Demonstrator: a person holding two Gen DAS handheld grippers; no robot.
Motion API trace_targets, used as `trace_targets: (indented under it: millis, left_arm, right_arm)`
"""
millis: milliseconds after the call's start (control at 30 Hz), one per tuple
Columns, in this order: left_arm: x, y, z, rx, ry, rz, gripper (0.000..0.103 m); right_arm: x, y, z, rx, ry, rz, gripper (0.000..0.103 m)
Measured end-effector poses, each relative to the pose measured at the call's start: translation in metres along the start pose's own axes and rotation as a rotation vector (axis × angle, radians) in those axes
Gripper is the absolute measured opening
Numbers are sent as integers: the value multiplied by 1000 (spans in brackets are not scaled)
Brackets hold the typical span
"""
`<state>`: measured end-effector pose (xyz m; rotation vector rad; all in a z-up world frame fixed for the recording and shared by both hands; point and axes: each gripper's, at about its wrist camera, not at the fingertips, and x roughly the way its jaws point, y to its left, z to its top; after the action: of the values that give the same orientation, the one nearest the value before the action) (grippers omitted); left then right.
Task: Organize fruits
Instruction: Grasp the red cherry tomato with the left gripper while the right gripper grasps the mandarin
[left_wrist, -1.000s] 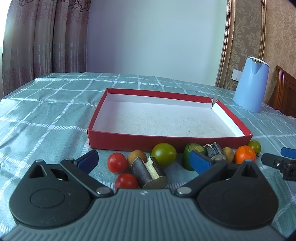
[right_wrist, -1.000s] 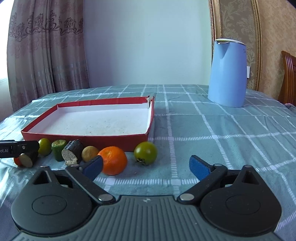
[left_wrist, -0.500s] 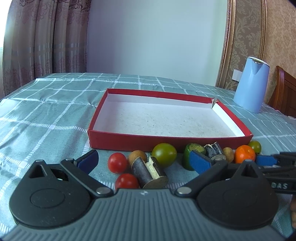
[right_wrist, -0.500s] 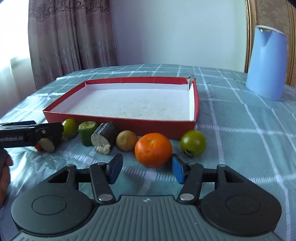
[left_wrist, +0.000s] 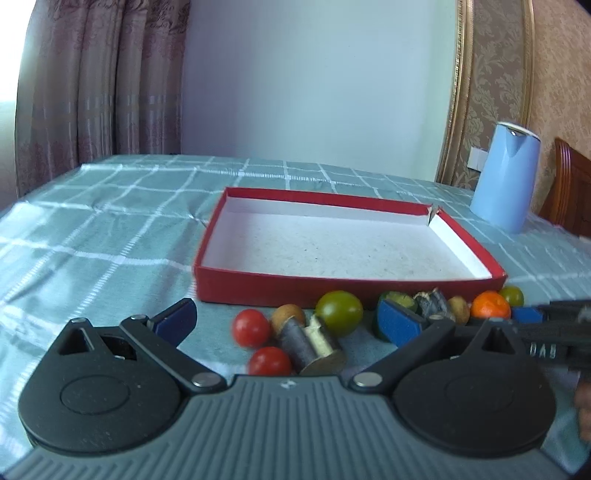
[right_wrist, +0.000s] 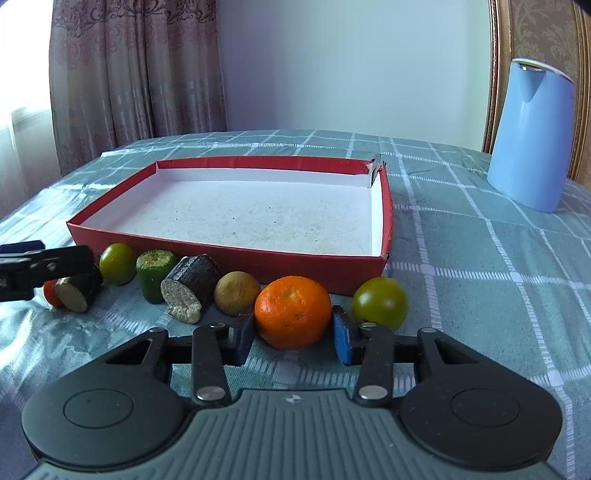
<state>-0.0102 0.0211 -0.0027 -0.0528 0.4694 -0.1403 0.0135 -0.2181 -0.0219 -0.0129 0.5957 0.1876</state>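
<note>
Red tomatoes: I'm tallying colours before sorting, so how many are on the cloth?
2, both left of the cut dark stalk: one nearer the red box, one closer to the left gripper. Others may be hidden.

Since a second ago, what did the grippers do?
The right hand-held gripper moved in on the orange, its jaws just closing until the pads reached its sides. The left hand-held gripper stayed open and still; the red box and the other fruits stayed put.

The right gripper is now closer to the orange, its jaws having just been closing from wide apart to either side of the fruit, the blue pads at its flanks. From the left wrist view, it now reaches in at the right edge.
</note>
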Motion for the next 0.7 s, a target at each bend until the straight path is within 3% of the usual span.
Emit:
trace_targets:
  millis: [167, 367, 467, 600, 700]
  left_arm:
    - [-20, 8, -10, 97, 9, 35, 103]
    - [-13, -10, -20, 238, 25, 99, 103]
    - [-10, -16, -21, 303, 37, 67, 86]
    - [-4, -9, -21, 380, 85, -39, 62]
    - [2, -1, -16, 385, 113, -133, 56]
  right_arm:
    - [-1, 0, 0, 4, -5, 2, 42]
    - [-3, 0, -1, 11, -11, 6, 43]
    - [-2, -2, -1, 22, -7, 8, 43]
    - [-2, -2, -1, 23, -8, 8, 43]
    - [-2, -2, -1, 28, -8, 7, 43]
